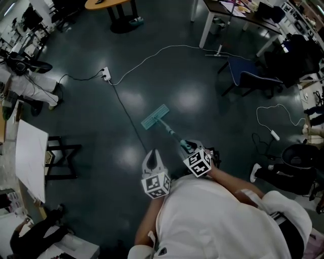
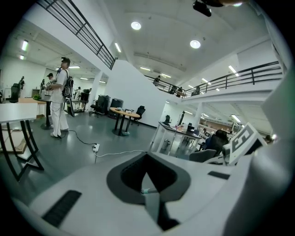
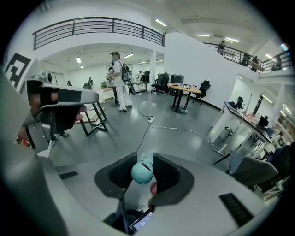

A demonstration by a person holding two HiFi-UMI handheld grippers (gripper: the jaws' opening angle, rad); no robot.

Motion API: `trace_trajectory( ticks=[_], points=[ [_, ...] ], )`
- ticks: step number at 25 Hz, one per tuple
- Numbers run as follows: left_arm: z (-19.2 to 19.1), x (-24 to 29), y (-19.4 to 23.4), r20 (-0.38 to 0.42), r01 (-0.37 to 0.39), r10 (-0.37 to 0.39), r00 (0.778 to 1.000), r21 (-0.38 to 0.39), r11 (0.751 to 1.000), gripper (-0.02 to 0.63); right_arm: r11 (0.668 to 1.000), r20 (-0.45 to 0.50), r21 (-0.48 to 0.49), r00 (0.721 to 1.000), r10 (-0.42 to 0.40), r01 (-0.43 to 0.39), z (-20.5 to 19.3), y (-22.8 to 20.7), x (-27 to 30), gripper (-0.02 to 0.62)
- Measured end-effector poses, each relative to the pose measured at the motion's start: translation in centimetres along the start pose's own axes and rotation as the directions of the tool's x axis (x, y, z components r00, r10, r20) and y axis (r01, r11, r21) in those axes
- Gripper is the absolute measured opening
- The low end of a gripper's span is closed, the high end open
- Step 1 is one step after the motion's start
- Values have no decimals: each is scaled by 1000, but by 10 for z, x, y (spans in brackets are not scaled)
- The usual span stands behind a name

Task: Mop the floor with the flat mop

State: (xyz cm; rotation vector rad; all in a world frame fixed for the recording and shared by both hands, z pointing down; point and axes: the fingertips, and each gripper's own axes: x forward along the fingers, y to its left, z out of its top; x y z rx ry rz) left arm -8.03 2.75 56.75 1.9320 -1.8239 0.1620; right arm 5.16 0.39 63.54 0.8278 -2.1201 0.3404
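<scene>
**— What is nearest to us?**
— A person in a white top (image 1: 217, 217), a gripper in each hand. The left gripper (image 1: 152, 158) hangs over the dark floor (image 1: 96, 116) beside the other one, its jaws pressed together with nothing held between them.

**— And the right?**
— The right gripper (image 1: 188, 146) has its jaws clamped on the flat mop (image 1: 167, 129), right at the rounded teal top of the handle (image 3: 141, 172). From there the handle slopes down and away from the person.

**— Where does the mop meet the floor?**
— Just ahead of both grippers. The teal mop head (image 1: 154, 117) lies flat on the glossy floor, set at an angle. A dark cable (image 1: 129, 117) runs past on its left (near it, not touching).

**— And farther out?**
— That cable leads to a white power strip (image 1: 105, 74), from which a white cord (image 1: 167, 48) curls off towards a white table (image 1: 205, 28). A blue chair (image 1: 251, 78) stands to the right of it. A round wooden table (image 1: 109, 4) sits beyond, and a person with a backpack (image 3: 118, 80) stands across the hall.
</scene>
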Motion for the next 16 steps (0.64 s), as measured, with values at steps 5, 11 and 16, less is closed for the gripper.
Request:
trace_trajectory(
  ticks=[5,11,16],
  points=[
    [-2,-2,4,9,-16,16,1000,-8,1000,5,1000,4,4,1000,-7,7,-1,-2,1,114],
    [0,-3,6,16,-20,21,1000,-15,1000,5,1000,9,2,1000,-8,8,-1,-1,0,114],
    [-3,-2,7,8,-20,20,1000,-15,1000,5,1000,10,1,1000,-9,9,-2,-1,1,114]
  ],
)
